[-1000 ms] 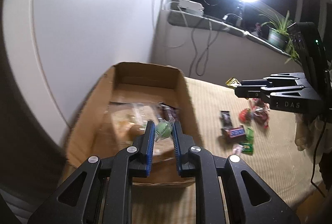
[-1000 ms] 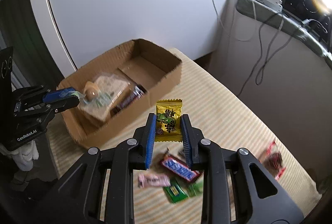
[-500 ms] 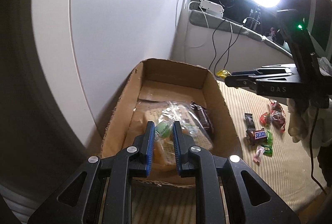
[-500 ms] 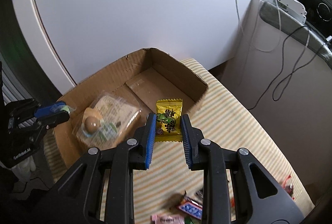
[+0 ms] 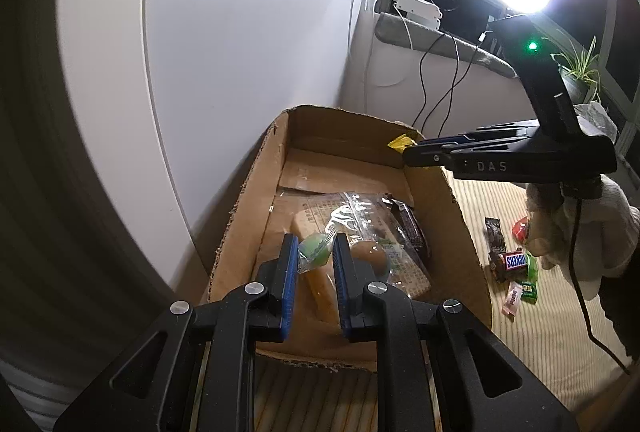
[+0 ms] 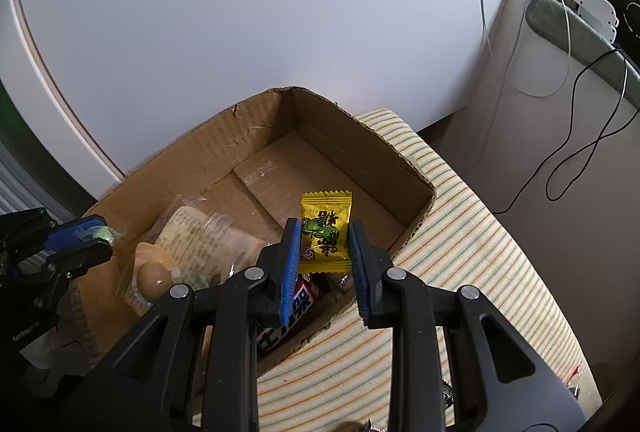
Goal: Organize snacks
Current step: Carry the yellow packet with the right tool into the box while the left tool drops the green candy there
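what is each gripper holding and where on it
Left gripper pinches a green candy across its wrapped middle; right gripper clamps a yellow packet by its side edges.

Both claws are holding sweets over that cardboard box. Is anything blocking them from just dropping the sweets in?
Nothing visible does. The cardboard box is open-topped. The right claw holds its yellow candy above bare floor. The left claw holds its green candy over a bagged pastry, onto which it would land.

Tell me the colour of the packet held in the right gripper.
Yellow, with green and black print; the packet shows best in the right wrist view, between the right gripper pads.
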